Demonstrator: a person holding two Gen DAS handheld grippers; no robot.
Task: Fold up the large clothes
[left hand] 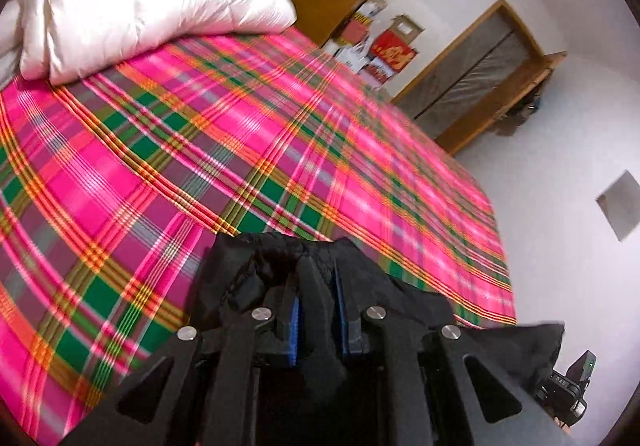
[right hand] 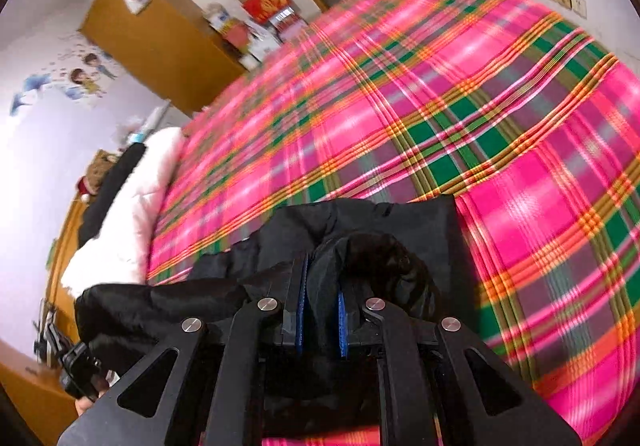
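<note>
A black garment [left hand: 408,298] is bunched between the blue pads of my left gripper [left hand: 316,270], which is shut on it and holds it above the bed. The same black garment [right hand: 372,230] is also clamped in my right gripper [right hand: 322,266], shut on a thick fold. The cloth stretches between both grippers over the near edge of a bed with a pink, green and orange plaid cover [left hand: 200,150], also in the right wrist view [right hand: 480,106]. Most of the garment hangs out of sight below the grippers.
A white quilt [left hand: 132,2] with a dark item on top lies at the bed's head, also in the right wrist view [right hand: 132,206]. A wooden wardrobe [right hand: 156,34], a door frame [left hand: 480,82] and stacked boxes [left hand: 384,46] stand beyond the bed. The other gripper shows at the lower right [left hand: 568,390].
</note>
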